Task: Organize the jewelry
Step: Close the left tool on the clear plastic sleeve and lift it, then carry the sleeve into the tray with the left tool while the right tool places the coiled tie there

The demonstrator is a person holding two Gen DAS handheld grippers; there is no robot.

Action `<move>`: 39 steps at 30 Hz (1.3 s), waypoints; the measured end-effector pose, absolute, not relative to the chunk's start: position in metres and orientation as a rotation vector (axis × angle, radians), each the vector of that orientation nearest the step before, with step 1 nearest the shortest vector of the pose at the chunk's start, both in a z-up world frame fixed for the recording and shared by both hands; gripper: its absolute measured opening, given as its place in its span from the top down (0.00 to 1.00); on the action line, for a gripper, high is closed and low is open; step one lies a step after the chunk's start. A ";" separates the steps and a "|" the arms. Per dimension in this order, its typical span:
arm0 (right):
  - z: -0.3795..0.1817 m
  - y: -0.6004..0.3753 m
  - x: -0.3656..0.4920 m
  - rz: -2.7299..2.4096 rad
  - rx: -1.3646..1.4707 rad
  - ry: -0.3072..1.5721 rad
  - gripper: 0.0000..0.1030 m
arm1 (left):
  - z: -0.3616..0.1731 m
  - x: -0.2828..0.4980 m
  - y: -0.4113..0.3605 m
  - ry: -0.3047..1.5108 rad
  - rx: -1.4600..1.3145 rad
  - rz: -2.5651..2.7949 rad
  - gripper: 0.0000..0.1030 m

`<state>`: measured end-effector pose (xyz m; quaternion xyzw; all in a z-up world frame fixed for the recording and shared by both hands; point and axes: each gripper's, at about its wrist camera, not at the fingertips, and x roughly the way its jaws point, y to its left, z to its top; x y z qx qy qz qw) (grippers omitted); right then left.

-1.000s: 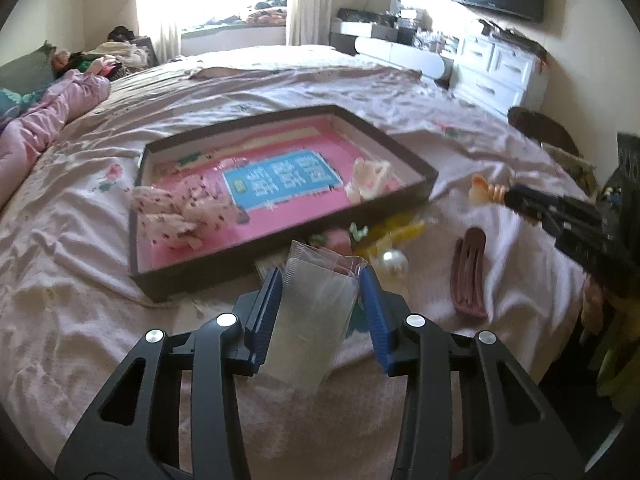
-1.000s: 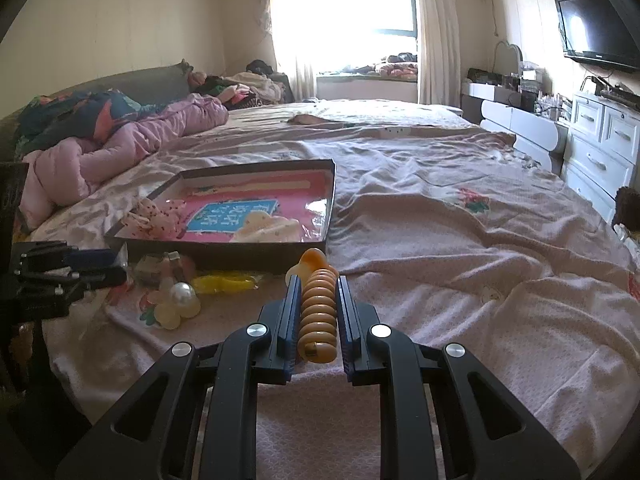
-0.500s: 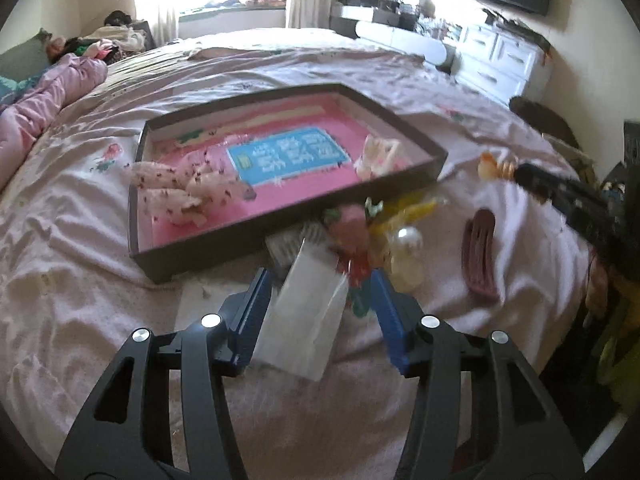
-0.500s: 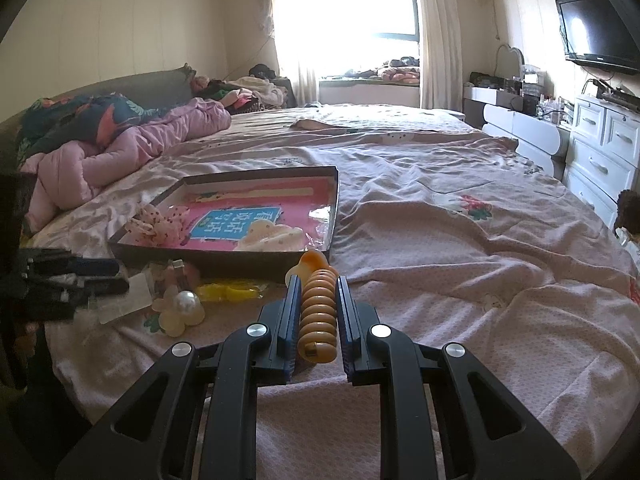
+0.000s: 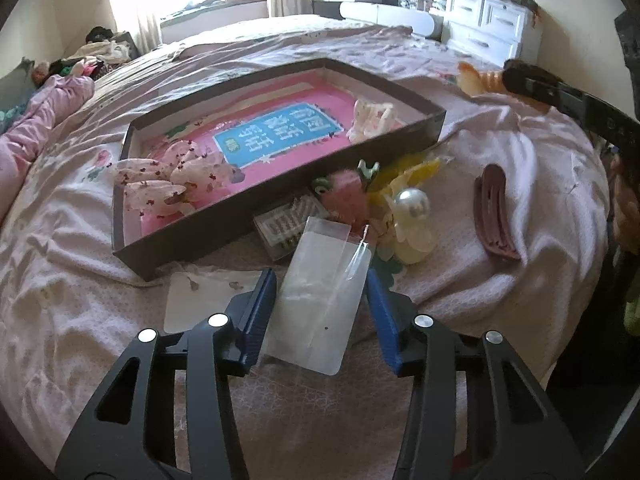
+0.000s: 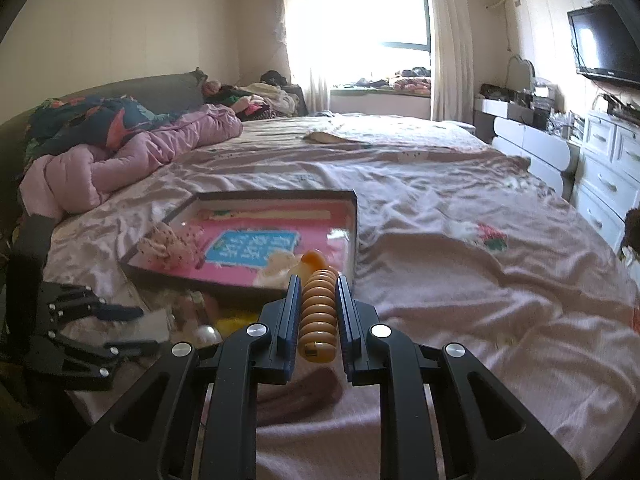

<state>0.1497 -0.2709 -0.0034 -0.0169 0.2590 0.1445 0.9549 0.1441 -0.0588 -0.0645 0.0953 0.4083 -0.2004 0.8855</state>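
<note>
Bed: wrinkled pink bedsheet [image 5: 500,140].
Tray: shallow dark cardboard tray with pink floor [image 5: 280,196], laid on sheet.
Left gripper [image 5: 322,280]: jaws closing; clear plastic pouch [image 5: 320,296] between pads.
Right gripper [image 6: 318,284]: ribbed orange hair clip [image 6: 318,316] clamped above sheet.

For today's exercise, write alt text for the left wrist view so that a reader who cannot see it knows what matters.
The left gripper, its jaws closing, straddles a clear plastic sleeve lying on a pink bedspread. Just beyond it, hair clips and a pearl flower clip are heaped against a shallow dark tray with a pink floor; a mauve clip lies to the right.
</note>
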 end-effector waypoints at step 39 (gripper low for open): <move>0.017 -0.197 0.269 0.281 -0.169 0.440 0.84 | -0.007 0.256 0.000 0.664 -0.095 -0.174 0.65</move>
